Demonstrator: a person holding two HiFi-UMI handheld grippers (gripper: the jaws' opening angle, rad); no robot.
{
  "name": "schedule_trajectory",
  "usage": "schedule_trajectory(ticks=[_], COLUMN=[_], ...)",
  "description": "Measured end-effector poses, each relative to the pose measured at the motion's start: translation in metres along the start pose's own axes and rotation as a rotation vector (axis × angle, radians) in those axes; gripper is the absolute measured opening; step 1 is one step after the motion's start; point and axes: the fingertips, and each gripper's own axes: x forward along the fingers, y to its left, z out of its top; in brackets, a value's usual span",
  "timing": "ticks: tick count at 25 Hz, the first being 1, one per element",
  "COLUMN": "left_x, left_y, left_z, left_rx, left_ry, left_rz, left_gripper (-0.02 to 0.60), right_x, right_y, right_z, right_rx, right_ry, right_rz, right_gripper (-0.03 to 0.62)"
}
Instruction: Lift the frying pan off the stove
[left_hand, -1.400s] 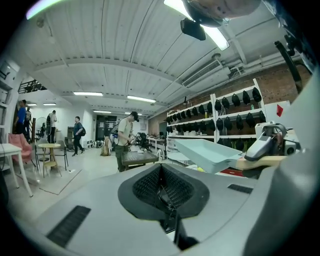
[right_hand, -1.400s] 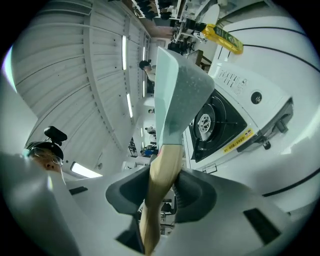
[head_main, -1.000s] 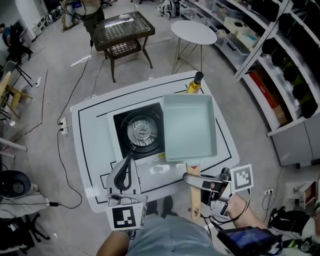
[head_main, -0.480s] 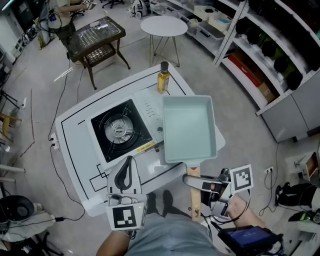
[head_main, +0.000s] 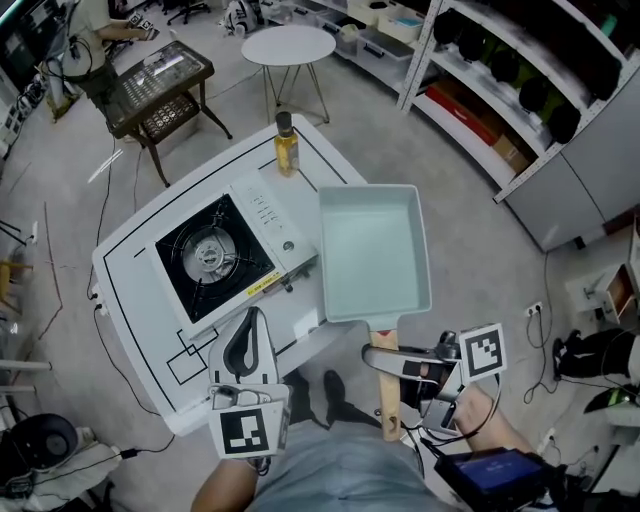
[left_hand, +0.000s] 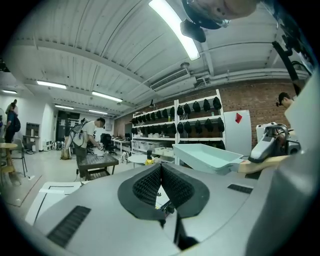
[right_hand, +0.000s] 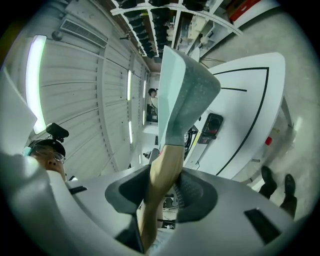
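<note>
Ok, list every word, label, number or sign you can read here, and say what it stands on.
Nothing here is legible.
Yellow strip on the stove: print too small to read.
Control panel on the stove: marks too small.
Bottle label: blurred.
Left marker cube and right marker cube: black-and-white squares, no letters.
Frying pan: no print visible.

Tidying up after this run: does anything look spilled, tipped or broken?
Nothing stands out. The pan is empty, held by its wooden handle in the right gripper, clear of the stove. The bottle stands upright on the table.
</note>
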Motion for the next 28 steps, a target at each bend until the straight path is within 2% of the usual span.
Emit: schedule_trajectory(ticks=[10, 28], left_x=[-0.005, -0.012], left_y=[-0.017, -0.022], left_z=[0.005, 0.008], left_rx=[0.001, 0.006], left_ry=[-0.024, -0.028], left_rz=[-0.03, -0.027], left_gripper=[0.017, 0.017], right_x=[-0.019, -0.026], right_y=[0.001, 0.007], right_z=[-0.011, -0.017], right_rx=[-0.011, -0.022], right_ry=[-0.032, -0.036], right_rz=[-0.003, -0.007], right_gripper=[0.166, 0.166])
